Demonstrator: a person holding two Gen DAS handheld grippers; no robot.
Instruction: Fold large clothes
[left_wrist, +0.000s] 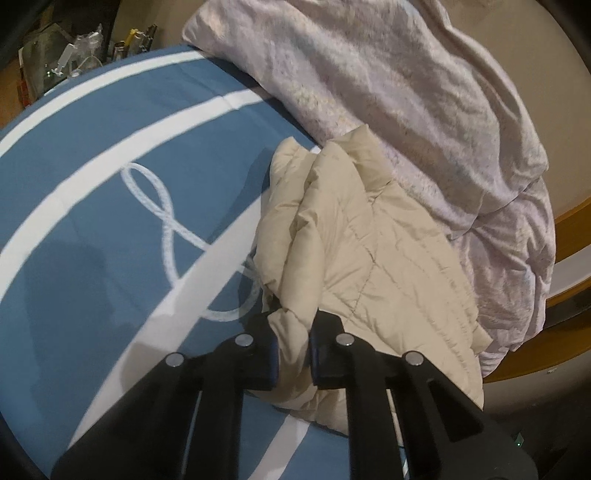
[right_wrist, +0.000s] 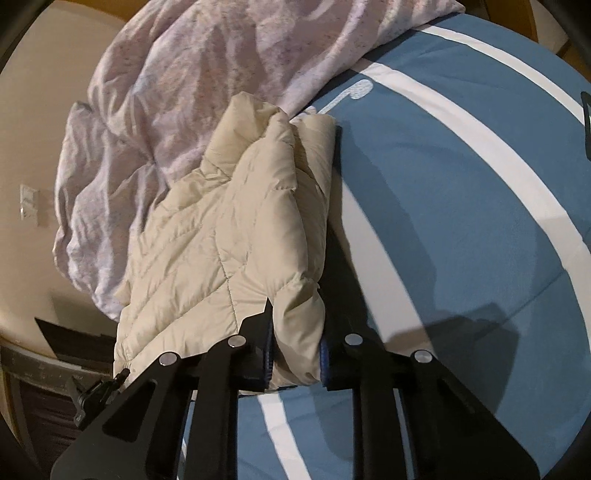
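A cream quilted puffer jacket (left_wrist: 365, 240) lies bunched on a blue bed cover with white stripes (left_wrist: 92, 206). My left gripper (left_wrist: 291, 332) is shut on a fold at the jacket's near edge, the cloth pinched between its black fingers. In the right wrist view the same jacket (right_wrist: 229, 236) lies on the blue cover (right_wrist: 461, 206). My right gripper (right_wrist: 295, 343) is shut on a thick padded fold of the jacket's near edge. The jacket's far parts are rumpled and partly doubled over.
A crumpled pale lilac duvet (left_wrist: 388, 85) lies behind and beside the jacket, also in the right wrist view (right_wrist: 177, 85). A wooden bed frame edge (left_wrist: 569, 236) curves at the right. Cluttered small items (left_wrist: 74, 51) stand beyond the bed's far left corner.
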